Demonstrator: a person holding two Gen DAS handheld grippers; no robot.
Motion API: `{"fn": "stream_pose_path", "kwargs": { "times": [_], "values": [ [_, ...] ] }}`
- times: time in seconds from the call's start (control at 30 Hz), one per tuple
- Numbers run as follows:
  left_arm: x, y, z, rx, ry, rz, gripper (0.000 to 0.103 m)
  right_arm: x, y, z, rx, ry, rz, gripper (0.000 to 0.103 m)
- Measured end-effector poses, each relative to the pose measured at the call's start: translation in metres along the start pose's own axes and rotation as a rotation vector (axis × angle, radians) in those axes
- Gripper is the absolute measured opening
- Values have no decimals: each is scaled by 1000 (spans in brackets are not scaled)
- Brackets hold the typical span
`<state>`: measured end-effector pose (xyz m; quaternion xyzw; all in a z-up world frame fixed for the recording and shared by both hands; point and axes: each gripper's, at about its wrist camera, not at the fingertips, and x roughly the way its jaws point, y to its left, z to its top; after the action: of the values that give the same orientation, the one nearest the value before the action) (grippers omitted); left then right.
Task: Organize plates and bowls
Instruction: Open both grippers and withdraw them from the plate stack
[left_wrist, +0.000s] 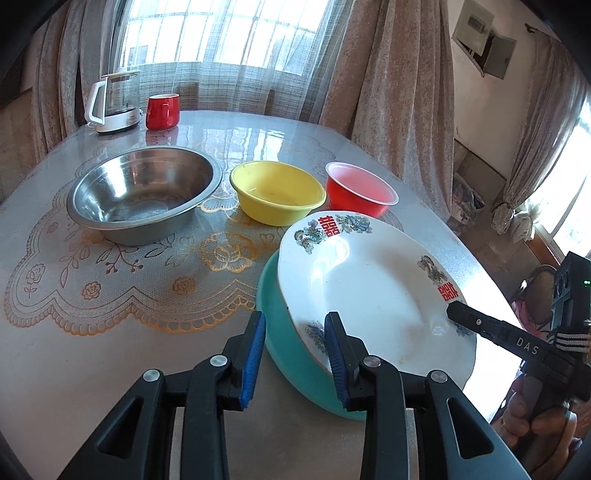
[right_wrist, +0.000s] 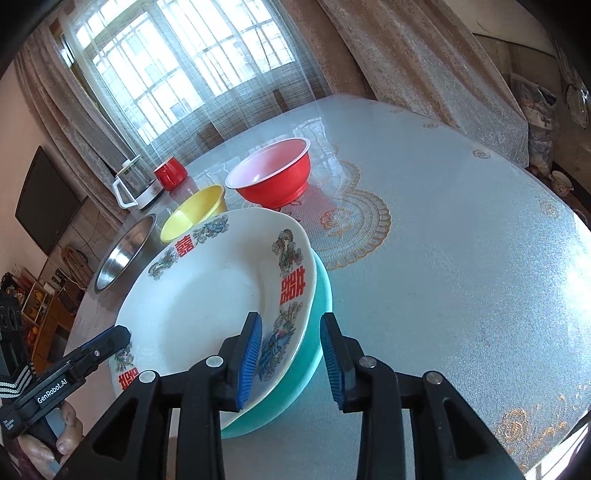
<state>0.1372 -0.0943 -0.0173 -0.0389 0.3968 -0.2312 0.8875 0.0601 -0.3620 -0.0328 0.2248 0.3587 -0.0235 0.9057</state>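
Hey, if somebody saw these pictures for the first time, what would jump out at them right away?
First the big white plate with red characters and dragon motifs, lying on a teal plate at the near edge of the table, with the left gripper and right gripper straddling opposite rims, jaws parted. Behind it runs a row of bowls: steel bowl, yellow bowl, red bowl.

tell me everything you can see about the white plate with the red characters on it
The white plate is a round, shallow dish, glossy like glazed ceramic, its rim printed with red double-happiness characters and blue-green dragon and phoenix motifs. It looks empty apart from faint smudges. It rests tilted on the teal plate beneath it, off-centre, near the table's front edge. The left claw and right claw each straddle its rim on opposite sides, pads apart from it, with one finger of each over its inside.
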Motion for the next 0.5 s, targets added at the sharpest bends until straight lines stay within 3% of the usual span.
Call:
{"fn": "stream_pose_path", "kwargs": {
  "times": [0.23,0.5],
  "values": [
    [-17,8,-2,-5,-25,84,42,-23,1,6,23,-85,-39,37],
    [-19,29,-15,-56,10,150,44,-31,27,9,-41,-114,5,42]
  ]
}}
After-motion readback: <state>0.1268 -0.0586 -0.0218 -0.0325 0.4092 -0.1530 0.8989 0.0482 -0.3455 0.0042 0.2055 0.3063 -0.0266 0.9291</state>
